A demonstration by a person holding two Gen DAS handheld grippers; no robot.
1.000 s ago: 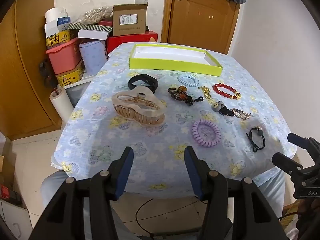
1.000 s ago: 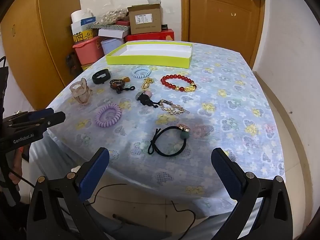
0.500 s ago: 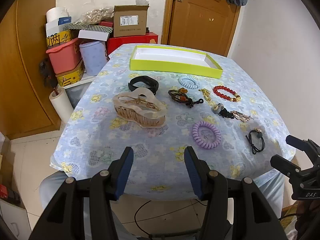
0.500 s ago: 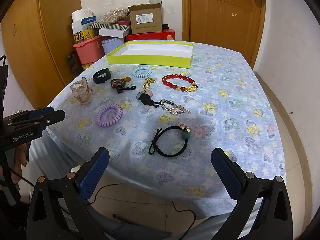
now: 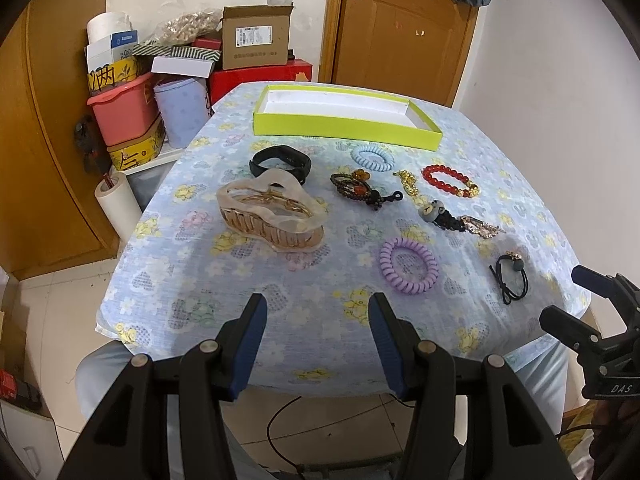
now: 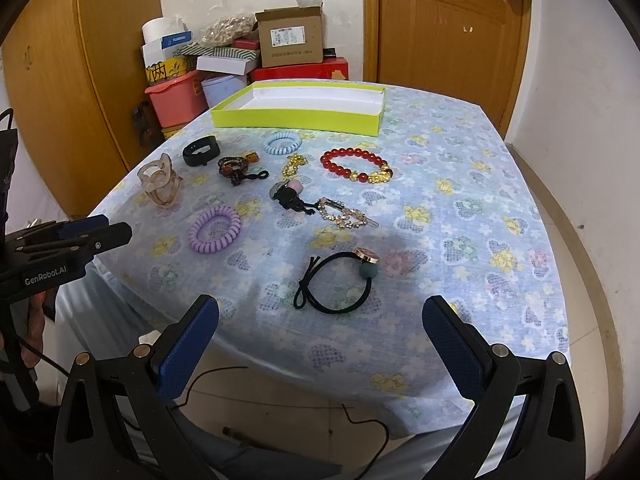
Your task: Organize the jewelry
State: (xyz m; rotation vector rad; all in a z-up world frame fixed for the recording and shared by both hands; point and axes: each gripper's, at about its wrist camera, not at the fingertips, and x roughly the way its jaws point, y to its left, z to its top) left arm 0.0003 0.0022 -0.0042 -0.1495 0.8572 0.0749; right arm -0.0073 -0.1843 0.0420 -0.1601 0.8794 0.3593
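Observation:
An empty lime-green tray [image 5: 344,126] [image 6: 296,120] stands at the table's far side. In front of it lie a beige claw clip [image 5: 272,216], a black band [image 5: 280,164], a blue coil tie [image 5: 372,158], a red bead bracelet [image 5: 450,180] [image 6: 356,166], a purple coil tie [image 5: 408,266] [image 6: 216,230] and a black hair tie [image 5: 510,280] [image 6: 336,282]. My left gripper [image 5: 318,330] is open and empty at the near edge. My right gripper [image 6: 320,336] is wide open and empty, just before the black hair tie.
The table [image 5: 200,280] has a blue floral cloth. A brown beaded piece [image 5: 356,188], a gold chain [image 5: 408,182], a bear charm [image 5: 434,212] and a rhinestone clip [image 6: 346,216] lie mid-table. Boxes and bins [image 5: 128,116] are stacked at the far left. A wooden door [image 5: 400,28] is behind.
Both grippers have drawn back slightly from the table, so the items sit a little farther away. Nothing on the table has moved.

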